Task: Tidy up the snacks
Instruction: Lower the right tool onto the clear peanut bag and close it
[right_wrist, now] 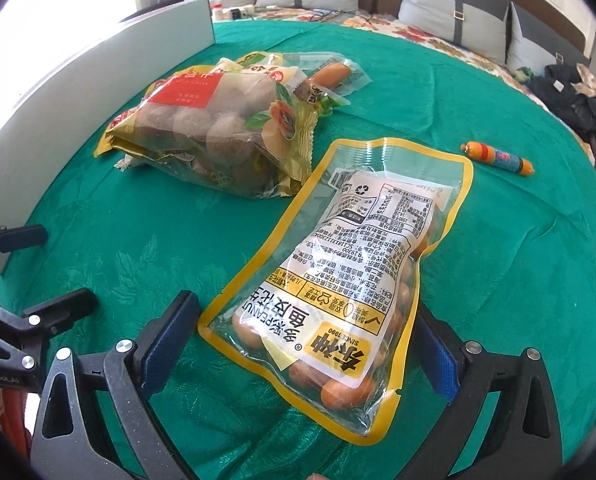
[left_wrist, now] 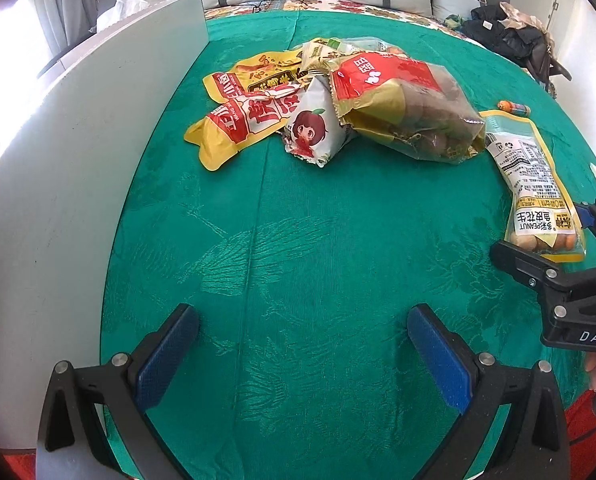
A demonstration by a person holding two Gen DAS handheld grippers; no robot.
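While the right gripper straddles the peanut pouch, spread wide and gripping nothing, the slick film may slide on the green surface. Left gripper: open, idle, well apart from the snack pile.

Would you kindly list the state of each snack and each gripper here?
Peanut bag: sealed, flat, between right fingers.
Chestnut bag: sealed, lying on the pile.
Small sausage: wrapped, lying alone.
Left gripper: open, empty.
Right gripper: open around the peanut bag.
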